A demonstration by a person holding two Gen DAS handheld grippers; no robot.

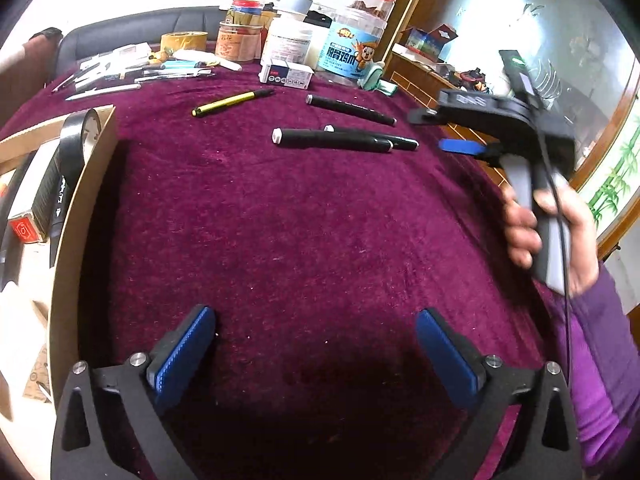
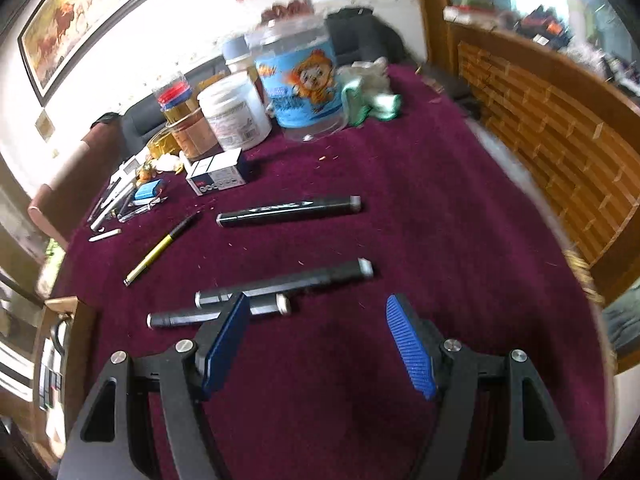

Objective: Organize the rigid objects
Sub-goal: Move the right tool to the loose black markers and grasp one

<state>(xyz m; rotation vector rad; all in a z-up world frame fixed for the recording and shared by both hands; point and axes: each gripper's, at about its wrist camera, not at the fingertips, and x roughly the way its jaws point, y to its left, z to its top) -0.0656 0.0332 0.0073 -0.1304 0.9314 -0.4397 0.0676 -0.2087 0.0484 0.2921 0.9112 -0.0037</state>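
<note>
the left gripper (image 1: 316, 344) stood wide and empty over bare purple cloth near the counter (image 1: 300, 220) front edge. the right gripper (image 2: 316, 332) was partly open, holding nothing, just short of two black markers (image 2: 280, 284) lying mid-counter. a third marker (image 2: 288, 210) and a yellow pen (image 2: 160, 246) lay farther back.

Two claw-mounted fisheyes, close, angled down, sharing black markers (image 1: 332, 139) on maroon cloth (image 2: 400, 208).

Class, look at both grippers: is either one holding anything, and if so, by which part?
Neither. The left gripper and the right gripper are both open and empty; the black markers lie loose on the cloth.
</note>
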